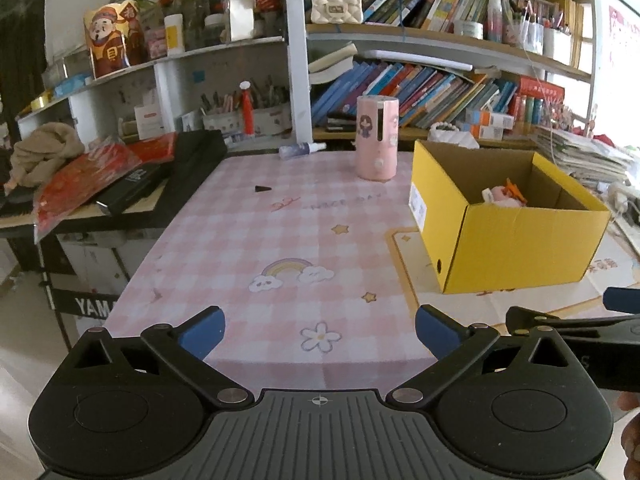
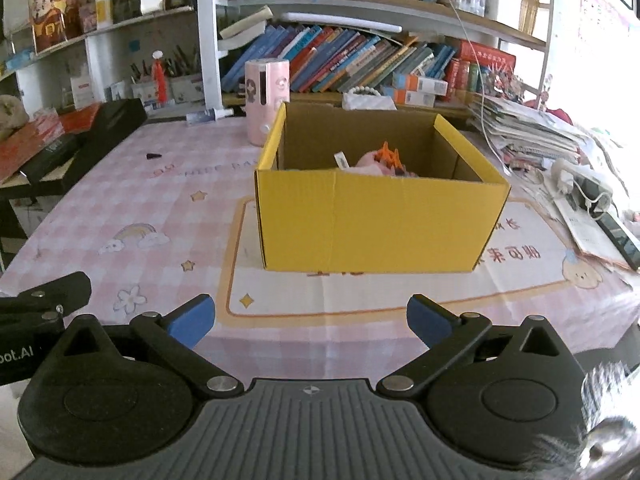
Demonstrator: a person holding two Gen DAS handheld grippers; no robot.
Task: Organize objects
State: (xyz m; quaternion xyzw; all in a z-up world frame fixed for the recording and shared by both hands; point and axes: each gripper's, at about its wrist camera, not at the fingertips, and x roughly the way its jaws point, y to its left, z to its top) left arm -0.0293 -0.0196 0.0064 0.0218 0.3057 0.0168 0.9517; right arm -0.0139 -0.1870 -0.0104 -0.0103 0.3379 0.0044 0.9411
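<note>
A yellow cardboard box [image 1: 516, 240] [image 2: 376, 224] stands open on the pink checked tablecloth [image 1: 280, 232] [image 2: 132, 200]. Inside it lie a pink item [image 2: 370, 160] and an orange toy [image 1: 514, 192] [image 2: 390, 154]. A pink cylindrical container [image 1: 377, 138] [image 2: 265, 98] stands upright behind the box. A small black cone [image 1: 262, 189] [image 2: 153, 155] lies on the cloth at the left. My left gripper [image 1: 320, 330] is open and empty over the table's near edge. My right gripper [image 2: 310, 320] is open and empty, in front of the box.
A small spray bottle [image 1: 302, 149] lies at the table's back edge. Bookshelves [image 1: 420, 96] fill the back. Black cases and red packets [image 1: 120, 176] crowd a side table at the left. Papers [image 2: 532, 132], a power strip and a phone [image 2: 622, 238] lie at the right.
</note>
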